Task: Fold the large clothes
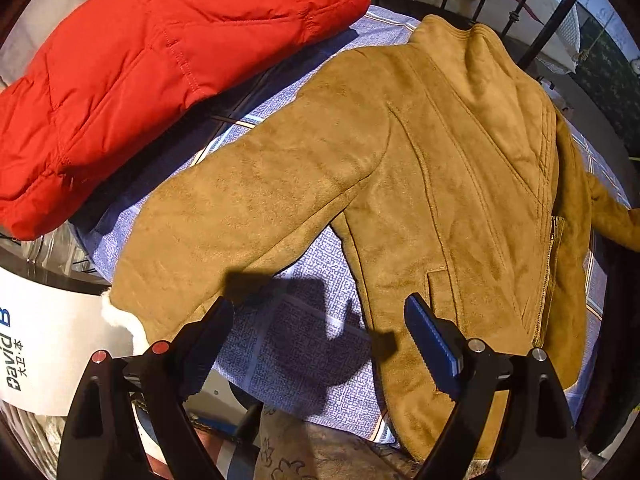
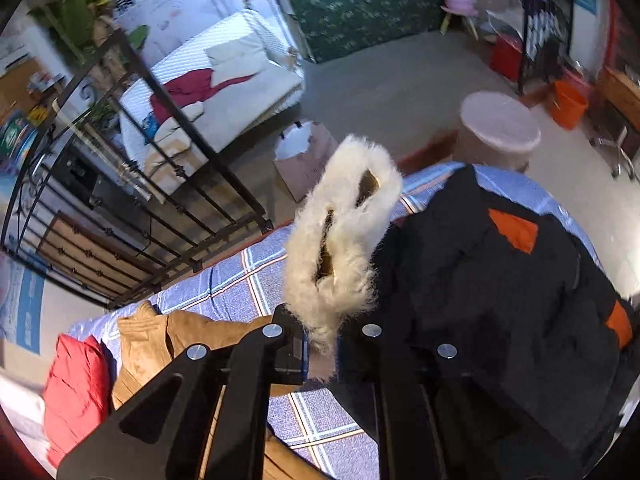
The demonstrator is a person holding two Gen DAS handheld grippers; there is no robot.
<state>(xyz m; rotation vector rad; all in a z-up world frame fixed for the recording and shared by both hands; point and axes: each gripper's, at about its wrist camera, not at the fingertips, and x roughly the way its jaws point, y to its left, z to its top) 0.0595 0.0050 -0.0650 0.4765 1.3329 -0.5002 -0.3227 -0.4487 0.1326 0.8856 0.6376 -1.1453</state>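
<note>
The tan coat (image 1: 400, 184) lies flat on the blue checked cloth (image 1: 304, 344), right beside the folded red jacket (image 1: 160, 60), so it is spread out and ready to fold. The left gripper (image 1: 320, 332) hangs above the coat's near edge with its jaws wide apart and nothing in them, maybe waiting to hold the coat down. The right gripper (image 2: 320, 348) is pinched tight on the coat's fluffy white cuff (image 2: 344, 232) and holds that sleeve up off the coat, probably to lay it across the coat's front.
</note>
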